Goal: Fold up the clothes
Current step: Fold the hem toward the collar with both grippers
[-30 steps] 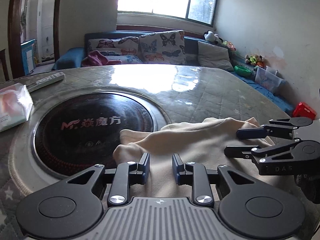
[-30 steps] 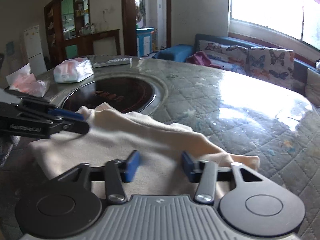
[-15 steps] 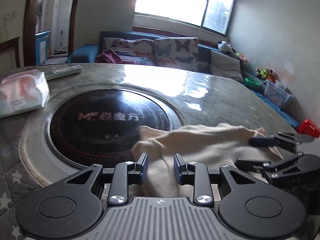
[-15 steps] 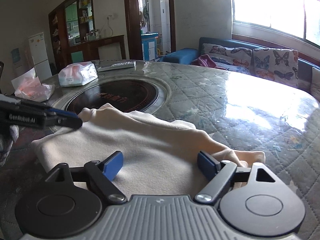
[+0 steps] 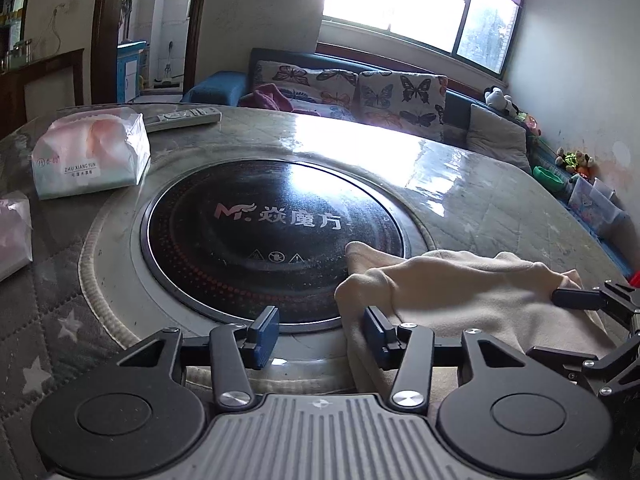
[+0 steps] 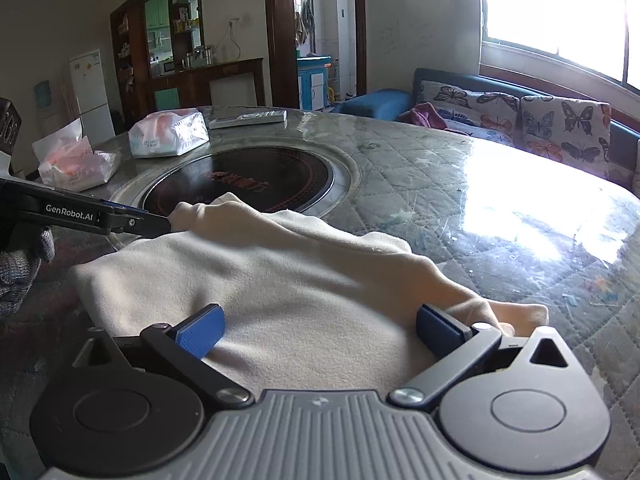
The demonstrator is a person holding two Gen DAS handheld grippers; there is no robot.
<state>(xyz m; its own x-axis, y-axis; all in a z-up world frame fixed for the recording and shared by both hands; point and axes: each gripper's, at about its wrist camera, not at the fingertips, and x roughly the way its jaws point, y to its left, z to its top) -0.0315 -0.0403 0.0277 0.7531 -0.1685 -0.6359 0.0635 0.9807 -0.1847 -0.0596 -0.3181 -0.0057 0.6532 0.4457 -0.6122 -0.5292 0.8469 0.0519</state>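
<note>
My bench (image 5: 460, 184) is round and quilted, with a black cooktop (image 5: 256, 232) sunk in its middle. The cloth (image 6: 288, 292), a cream, soft, rumpled fold, lies on the near side, one corner lapping onto the cooktop's rim.

Both my grippers tilt downward over it. My right gripper (image 6: 320, 330) sits above the cloth's near edge; its fingers (image 6: 200, 330) have just been opening and now stand wide apart, cloth beneath them but not pinched. My left gripper (image 5: 318, 332) is at the cloth's left end; its fingers (image 5: 264, 330) have also been opening, the right one at the cloth's edge, the left one over bare rim, nothing gripped.

Only the left view shows the cooktop's logo clearly. Only the right view shows a gloved hand (image 6: 20, 256) behind the left gripper. A tissue pack (image 5: 88, 156) and a remote (image 5: 182, 118) lie on the far side.
</note>
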